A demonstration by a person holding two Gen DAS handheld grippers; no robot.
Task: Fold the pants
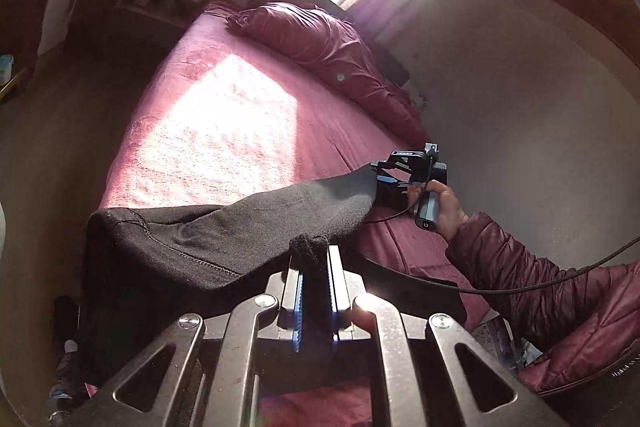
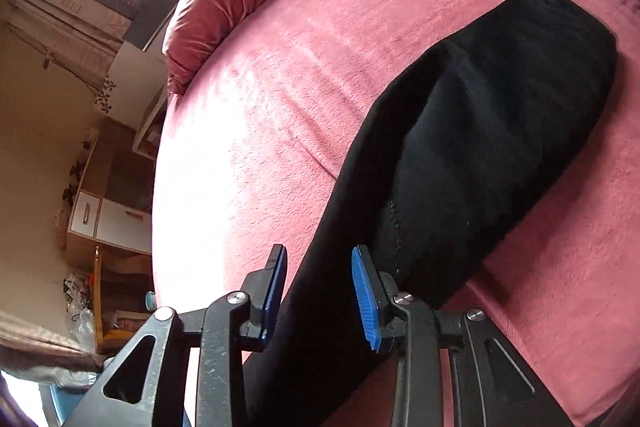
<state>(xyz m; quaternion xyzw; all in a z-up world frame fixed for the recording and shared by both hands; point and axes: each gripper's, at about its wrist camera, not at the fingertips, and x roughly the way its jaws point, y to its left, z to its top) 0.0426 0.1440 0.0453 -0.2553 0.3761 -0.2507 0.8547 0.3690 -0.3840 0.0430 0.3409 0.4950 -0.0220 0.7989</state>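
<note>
The black pants (image 1: pixel 224 239) are held up at the near edge of the pink-covered bed (image 1: pixel 224 131), one end draped over the bed and the other hanging off it. A bunched bit of the fabric is pinched tight in the left gripper (image 1: pixel 316 259), seemingly so that this end stays lifted and taut. In the right wrist view, the right gripper (image 2: pixel 320 295) is seen straddling a band of the pants with its blue pads (image 2: pixel 366 301) parted and not pressing the cloth, so nothing is gripped there yet. A second hold is probably being prepared, so that the garment can be folded over on the bed.
</note>
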